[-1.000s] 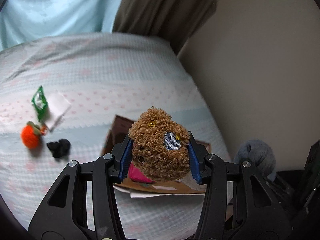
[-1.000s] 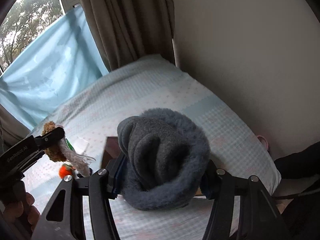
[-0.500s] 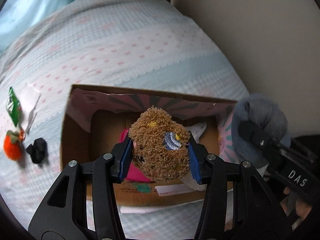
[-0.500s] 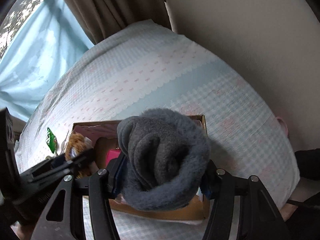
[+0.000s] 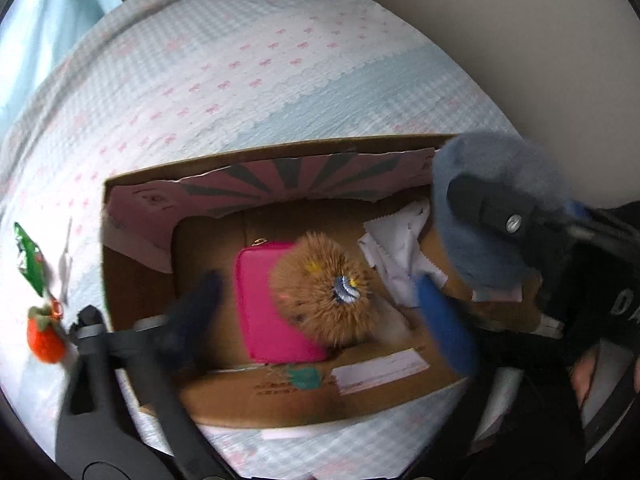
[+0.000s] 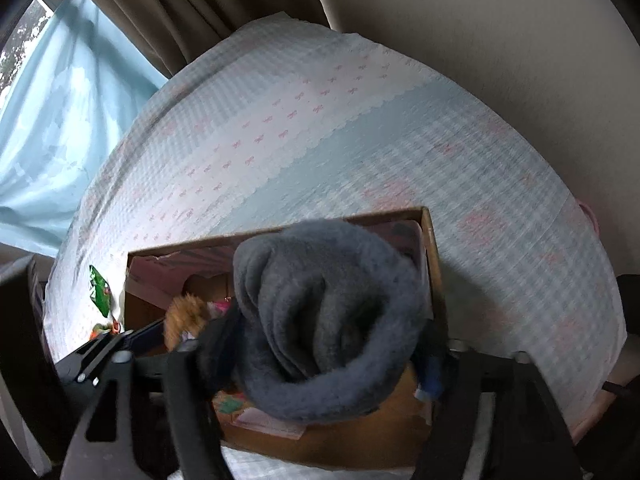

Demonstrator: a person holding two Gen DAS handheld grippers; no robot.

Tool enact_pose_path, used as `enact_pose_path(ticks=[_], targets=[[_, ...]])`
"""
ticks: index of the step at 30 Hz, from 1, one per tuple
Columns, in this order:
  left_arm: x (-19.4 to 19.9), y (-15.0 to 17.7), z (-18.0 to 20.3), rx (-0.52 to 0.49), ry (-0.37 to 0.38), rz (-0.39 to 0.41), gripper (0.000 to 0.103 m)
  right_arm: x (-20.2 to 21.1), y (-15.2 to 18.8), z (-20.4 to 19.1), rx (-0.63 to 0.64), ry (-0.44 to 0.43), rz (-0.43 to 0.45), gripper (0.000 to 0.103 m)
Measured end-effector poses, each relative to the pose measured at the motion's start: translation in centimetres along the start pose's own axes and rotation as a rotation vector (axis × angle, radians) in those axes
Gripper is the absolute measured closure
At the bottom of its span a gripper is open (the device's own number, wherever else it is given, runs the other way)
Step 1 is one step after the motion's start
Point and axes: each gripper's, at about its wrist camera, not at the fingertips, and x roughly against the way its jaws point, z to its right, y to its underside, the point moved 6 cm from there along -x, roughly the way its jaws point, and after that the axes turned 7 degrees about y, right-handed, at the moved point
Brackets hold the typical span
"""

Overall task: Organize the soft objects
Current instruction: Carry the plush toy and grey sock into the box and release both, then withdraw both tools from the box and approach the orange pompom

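A brown plush toy drops free between the spread fingers of my left gripper, above a pink case inside an open cardboard box. The left gripper is open, its fingers blurred by motion. My right gripper holds a rolled grey fleece sock over the box's right end; its fingers look slightly spread and blurred. The sock also shows in the left wrist view. The plush shows in the right wrist view.
The box sits on a blue and pink checked bedspread. To its left lie a green wrapper, an orange knitted toy and white paper. White paper lies in the box. A wall and curtains stand behind.
My left gripper has opened and the brown plush has left its fingers above the box. Both grippers have moved lower over the box. The right fingers blur around the sock.
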Motion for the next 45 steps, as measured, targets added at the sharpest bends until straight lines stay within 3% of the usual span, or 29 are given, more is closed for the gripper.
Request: enact_pose_path(ticks=[1, 3, 11, 21, 33, 45], targets=[[0.4, 0.1, -0.2, -0.004, -0.005, 0.008, 0.0, 0.2, -0.1, -0.1, 0.004, -0.005, 0.015, 0.007], [0.6, 0.5, -0.8, 0.003, -0.015, -0.004, 0.0, 0.4, -0.2, -0.1, 0.012, -0.012, 0.029, 0.002], [2.4, 1.2, -2.8, 0.119, 0.02, 0.009, 0.0, 1.1, 0.2, -0.1, 0.033, -0.013, 0.041, 0.001], [7.0, 1.1, -3.2, 0.141, 0.019, 0.094, 0.0, 4.9, -0.1, -1.5, 0.079, -0.019, 0.106, 0.001], [21.5, 3.3, -3.9, 0.124, 0.001, 0.313, 0.0, 17.4, 1.1, -6.2, 0.114, 0.015, 0.273, 0.001], [36.3, 11.2, -9.1, 0.14, -0.076, 0.529, 0.0, 29.5, 7.2, -13.9, 0.187, 0.056, 0.468, 0.001]])
